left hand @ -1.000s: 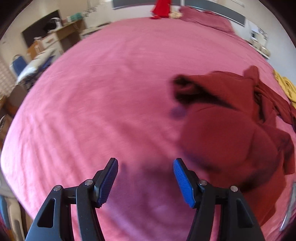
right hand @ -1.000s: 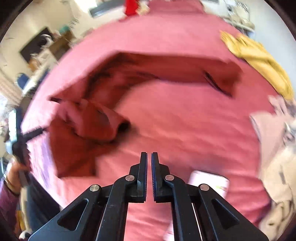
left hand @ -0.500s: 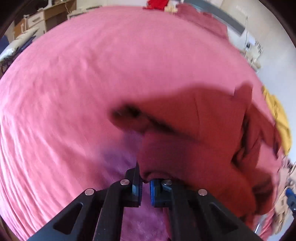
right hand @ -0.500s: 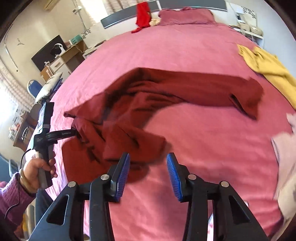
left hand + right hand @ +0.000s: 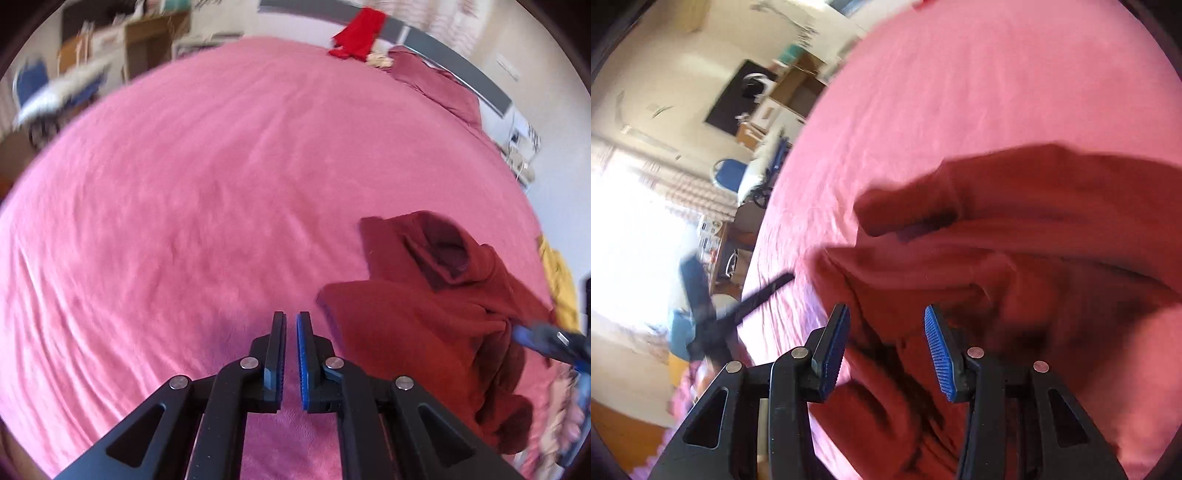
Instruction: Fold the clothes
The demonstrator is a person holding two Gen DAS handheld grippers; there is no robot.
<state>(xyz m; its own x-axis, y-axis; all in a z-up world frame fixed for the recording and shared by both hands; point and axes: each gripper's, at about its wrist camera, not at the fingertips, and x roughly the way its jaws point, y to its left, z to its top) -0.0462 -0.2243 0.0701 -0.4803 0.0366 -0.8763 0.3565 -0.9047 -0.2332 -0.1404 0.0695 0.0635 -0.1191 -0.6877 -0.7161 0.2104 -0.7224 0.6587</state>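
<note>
A dark red garment (image 5: 424, 317) lies crumpled on the pink bed (image 5: 184, 221), lower right in the left wrist view. My left gripper (image 5: 290, 321) hovers just left of its edge; the jaws are almost together and hold nothing. The blurred blue tip of my right gripper (image 5: 543, 338) touches the garment's right side. In the right wrist view the garment (image 5: 1052, 229) fills the lower right, blurred by motion. My right gripper (image 5: 885, 314) is open low over its folds, with cloth showing between the fingers. The left gripper (image 5: 713, 321) is a dark blur at the bed's left edge.
A yellow garment (image 5: 559, 284) lies at the bed's right edge. A red garment (image 5: 358, 31) hangs at the headboard beside a maroon pillow (image 5: 439, 85). A blue chair (image 5: 729, 175), desks and shelves stand left of the bed. Wide pink bedding stretches left of the garment.
My left gripper closed on the garment's edge half a second ago and now sits shut beside it, holding nothing. My right gripper opened and dropped close over the garment.
</note>
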